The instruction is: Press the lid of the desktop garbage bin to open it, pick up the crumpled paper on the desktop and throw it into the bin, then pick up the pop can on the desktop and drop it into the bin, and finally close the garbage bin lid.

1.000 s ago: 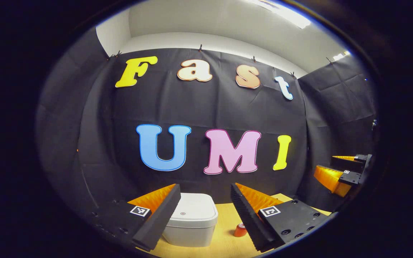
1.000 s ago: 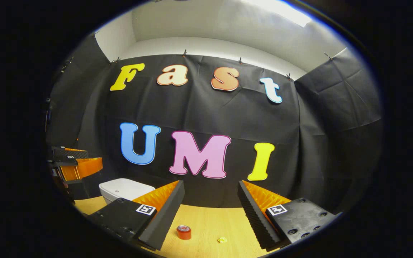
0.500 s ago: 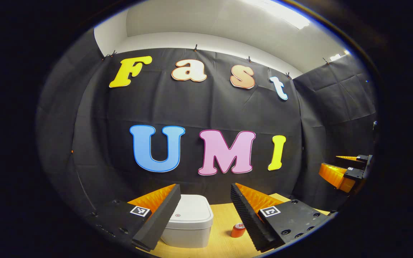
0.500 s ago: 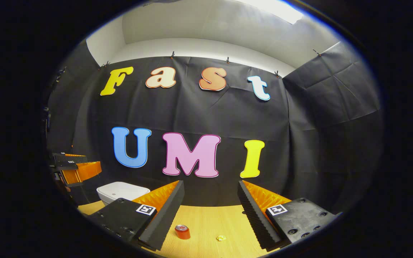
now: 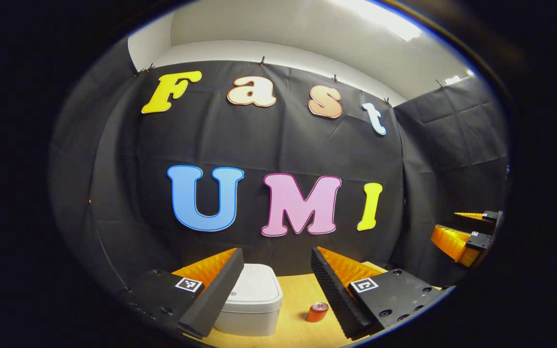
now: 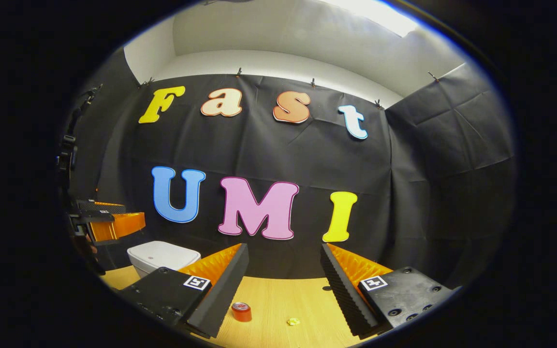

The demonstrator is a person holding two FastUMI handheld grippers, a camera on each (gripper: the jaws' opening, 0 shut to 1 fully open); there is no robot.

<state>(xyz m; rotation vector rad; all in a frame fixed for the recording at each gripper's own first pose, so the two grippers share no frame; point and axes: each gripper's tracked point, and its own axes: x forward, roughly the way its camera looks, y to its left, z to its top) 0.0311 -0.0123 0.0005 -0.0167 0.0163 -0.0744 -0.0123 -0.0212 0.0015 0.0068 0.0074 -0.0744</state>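
Note:
A white bin [image 5: 254, 302] with its lid shut stands on the wooden table [image 5: 298, 309], partly behind one finger of my left gripper [image 5: 276, 258], which hangs open above it. A small orange-red pop can [image 5: 317, 312] stands right of the bin. In the right gripper view the bin [image 6: 162, 254] is at the far left, the can [image 6: 241, 311] stands on the table and a small yellowish crumpled paper [image 6: 293, 321] lies right of it. My right gripper [image 6: 283, 253] is open and holds nothing, high above both. Each gripper also appears in the other's view, the right gripper [image 5: 467, 232] and the left gripper [image 6: 107, 220].
Black cloth walls close the booth behind and on both sides of the table [image 6: 278, 299]. A small dark spot [image 6: 325, 288] marks the table near the back wall.
Both views drifted slightly: the bin and can slid a little left in the left gripper view, and the can and paper slid a little left in the right gripper view. Both grippers stayed open.

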